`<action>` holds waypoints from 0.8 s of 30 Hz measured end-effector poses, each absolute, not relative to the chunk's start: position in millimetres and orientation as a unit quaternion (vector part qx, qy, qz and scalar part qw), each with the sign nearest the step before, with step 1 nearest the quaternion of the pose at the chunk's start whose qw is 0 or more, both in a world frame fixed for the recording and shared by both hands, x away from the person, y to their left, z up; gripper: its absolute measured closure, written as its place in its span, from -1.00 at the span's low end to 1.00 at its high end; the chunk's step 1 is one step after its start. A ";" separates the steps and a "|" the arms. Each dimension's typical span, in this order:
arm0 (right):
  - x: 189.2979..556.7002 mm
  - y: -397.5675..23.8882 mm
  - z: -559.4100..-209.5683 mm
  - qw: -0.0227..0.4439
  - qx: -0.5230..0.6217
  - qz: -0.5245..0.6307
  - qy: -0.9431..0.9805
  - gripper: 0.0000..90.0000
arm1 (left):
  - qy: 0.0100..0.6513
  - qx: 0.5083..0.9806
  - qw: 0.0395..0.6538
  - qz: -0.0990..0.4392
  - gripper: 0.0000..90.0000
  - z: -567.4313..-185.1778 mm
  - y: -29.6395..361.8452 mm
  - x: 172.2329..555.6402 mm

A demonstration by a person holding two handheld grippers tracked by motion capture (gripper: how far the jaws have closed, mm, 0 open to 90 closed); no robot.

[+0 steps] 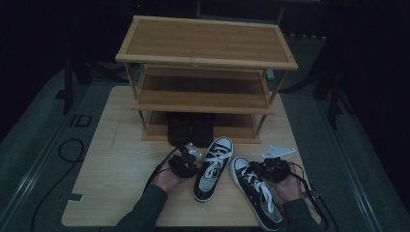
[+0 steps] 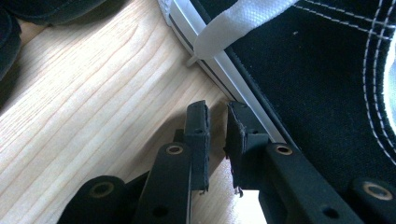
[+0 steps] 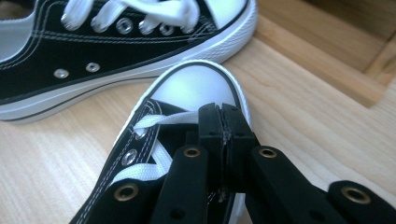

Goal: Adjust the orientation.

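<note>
Two black canvas sneakers with white laces and toe caps lie on the wooden table. The left sneaker points toward the rack; the right sneaker lies at an angle near the front edge. My left gripper rests low on the table beside the left sneaker's white sole, and the left gripper has a narrow gap between its jaws with nothing in it. My right gripper hovers over the right sneaker's toe cap; the right gripper has its jaws pressed together.
A three-tier wooden shoe rack stands at the back of the table. A pair of dark shoes sits on its bottom shelf. Dark floor and cables surround the table. Bare tabletop lies to the left of the sneakers.
</note>
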State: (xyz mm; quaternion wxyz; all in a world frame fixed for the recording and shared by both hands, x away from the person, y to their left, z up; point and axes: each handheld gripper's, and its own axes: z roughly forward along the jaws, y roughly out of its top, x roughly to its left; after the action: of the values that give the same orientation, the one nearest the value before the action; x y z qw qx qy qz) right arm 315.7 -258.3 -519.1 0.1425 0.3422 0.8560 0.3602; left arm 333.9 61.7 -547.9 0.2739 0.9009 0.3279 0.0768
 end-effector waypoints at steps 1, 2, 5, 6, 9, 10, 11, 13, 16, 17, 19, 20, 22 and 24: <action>316.9 -260.5 -518.7 0.142 0.346 0.362 0.854 0.97 | 0.328 0.901 0.274 0.076 0.75 -547.9 61.7 334.0; 318.3 -262.5 -519.0 0.140 0.349 0.364 0.852 0.97 | 0.328 0.901 0.274 0.076 0.75 -547.8 61.7 334.1; 324.1 -268.7 -519.5 0.143 0.358 0.369 0.846 0.97 | 0.327 0.901 0.273 0.077 0.75 -547.8 61.5 334.1; 326.7 -270.2 -519.2 0.144 0.359 0.368 0.845 0.98 | 0.328 0.901 0.273 0.077 0.75 -547.9 61.5 334.1; 334.9 -273.9 -517.0 0.151 0.365 0.364 0.843 0.98 | 0.328 0.901 0.273 0.077 0.76 -548.1 61.5 334.0; 338.3 -274.5 -516.2 0.153 0.367 0.362 0.843 0.98 | 0.328 0.901 0.273 0.077 0.76 -548.1 61.4 334.1; 342.1 -274.9 -515.4 0.155 0.368 0.359 0.844 0.98 | 0.327 0.901 0.273 0.077 0.76 -548.1 61.4 334.1; 349.9 -274.7 -514.2 0.158 0.370 0.356 0.843 0.98 | 0.327 0.901 0.273 0.077 0.76 -548.1 61.4 334.0; 362.0 -273.1 -512.3 0.163 0.374 0.352 0.843 0.98 | 0.328 0.901 0.273 0.077 0.76 -548.2 61.5 334.1; 365.9 -272.4 -511.5 0.164 0.377 0.352 0.841 0.98 | 0.327 0.901 0.274 0.077 0.76 -548.3 61.6 334.5; 369.8 -271.2 -510.9 0.166 0.379 0.350 0.840 0.98 | 0.330 0.900 0.276 0.076 0.76 -548.6 61.2 334.3; 373.3 -270.0 -510.5 0.166 0.381 0.350 0.839 0.98 | 0.329 0.900 0.275 0.076 0.76 -548.6 61.3 334.4; 382.6 -264.9 -509.8 0.169 0.383 0.345 0.840 0.98 | 0.329 0.900 0.274 0.077 0.76 -548.7 61.2 334.5; 386.1 -262.1 -510.0 0.171 0.384 0.343 0.840 0.98 | 0.328 0.901 0.274 0.077 0.76 -548.8 60.8 334.9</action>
State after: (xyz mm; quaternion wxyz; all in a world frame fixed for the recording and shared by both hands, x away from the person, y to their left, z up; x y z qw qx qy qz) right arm 386.1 -262.1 -510.0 0.1705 0.3837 0.8401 0.3435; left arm 334.9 60.8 -548.8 0.2740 0.9006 0.3285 0.0772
